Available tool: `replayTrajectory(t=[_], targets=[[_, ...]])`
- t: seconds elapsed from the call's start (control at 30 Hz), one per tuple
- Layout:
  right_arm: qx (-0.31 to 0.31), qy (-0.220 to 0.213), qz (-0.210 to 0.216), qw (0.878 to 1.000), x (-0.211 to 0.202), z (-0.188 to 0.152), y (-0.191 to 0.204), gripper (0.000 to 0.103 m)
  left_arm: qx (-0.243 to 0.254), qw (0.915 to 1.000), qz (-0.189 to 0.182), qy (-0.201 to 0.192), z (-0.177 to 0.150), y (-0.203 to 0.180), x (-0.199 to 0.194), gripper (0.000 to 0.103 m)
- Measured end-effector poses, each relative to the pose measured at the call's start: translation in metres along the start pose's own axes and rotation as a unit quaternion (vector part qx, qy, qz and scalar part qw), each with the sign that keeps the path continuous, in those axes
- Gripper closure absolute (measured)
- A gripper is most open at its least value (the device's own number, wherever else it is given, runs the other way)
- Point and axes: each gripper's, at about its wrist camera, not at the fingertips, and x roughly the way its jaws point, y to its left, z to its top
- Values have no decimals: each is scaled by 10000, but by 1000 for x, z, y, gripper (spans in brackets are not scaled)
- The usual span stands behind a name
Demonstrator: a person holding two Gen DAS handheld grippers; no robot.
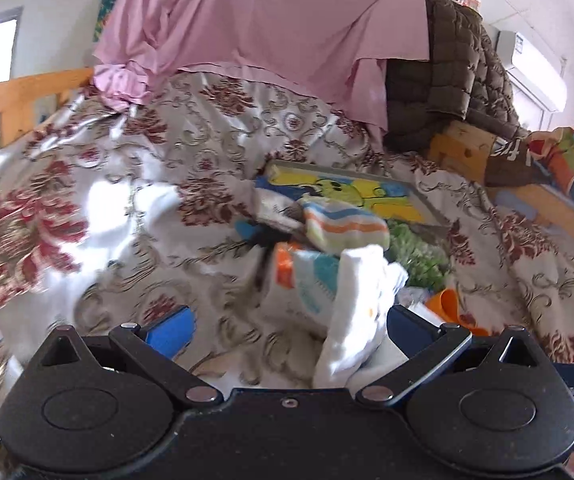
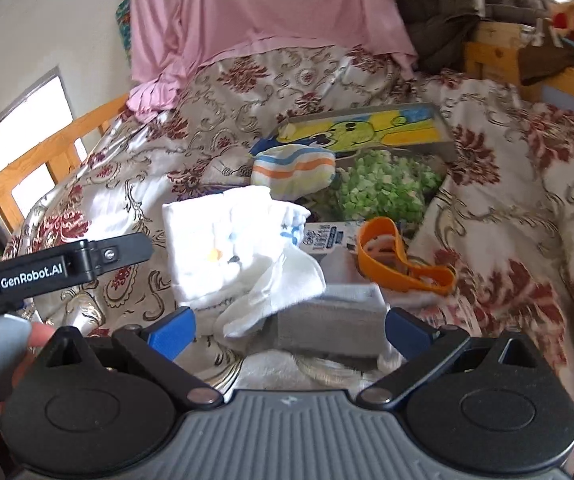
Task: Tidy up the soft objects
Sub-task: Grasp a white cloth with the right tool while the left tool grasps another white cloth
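Note:
A white cloth with small coloured prints point(image 2: 231, 256) lies crumpled on the floral bedspread point(image 2: 507, 208); it also shows in the left wrist view point(image 1: 359, 320), close to the right blue finger. A striped folded cloth point(image 2: 293, 172) lies behind it, also seen in the left wrist view point(image 1: 345, 230). A fluffy green item point(image 2: 383, 190) sits to its right. My left gripper point(image 1: 287, 330) is open, jaws wide, just before the white cloth. My right gripper point(image 2: 289, 330) is open above a grey box point(image 2: 329, 328) and the cloth's edge. The left gripper's body point(image 2: 71, 266) shows at the left.
A cartoon-printed flat box point(image 2: 371, 130) lies at the back of the pile. An orange plastic loop point(image 2: 395, 260) lies right of the white cloth. A pink sheet point(image 2: 271, 12) hangs behind. A brown quilted jacket point(image 1: 459, 68) hangs at right. Wooden bed rails point(image 1: 27, 92) run along the left.

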Motion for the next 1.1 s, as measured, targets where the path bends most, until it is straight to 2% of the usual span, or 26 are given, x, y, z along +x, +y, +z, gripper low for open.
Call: replayTrajectory(t=[0.2,0.37,0.43,0.5,0.6,0.7,0.77,0.87,1.03,1.1], targets=[[-533,239,79,9983,36,15,0,0,12,9988,-401,270,9,-7,36,1],[-677,384,53,9970,57,14,0,1,-47,9962,-688,540,10,-6,58,6],[-775,346,-28,9964,61,13,2,3,-121,9946,-795,655,10,-4,67,9],[-869,331,-6,9957,63,12,4,10,-243,9928,-909,735,9,0,71,14],[-1107,311,-9,9934,65,10,10,19,-459,9901,-1057,807,8,4,76,21],[-1424,340,-8,9892,67,6,20,25,-635,9873,-1170,864,7,7,81,32],[-1617,348,-1,9862,67,4,27,28,-697,9864,-1215,865,5,8,82,44],[-1781,315,-20,9835,67,1,33,33,-813,9840,-1312,894,2,7,85,56],[-1861,253,-44,9822,65,0,35,52,-943,9811,-1400,947,-4,3,87,74],[-1939,205,-50,9808,63,-1,36,63,-934,9813,-1386,950,-4,2,86,80]])
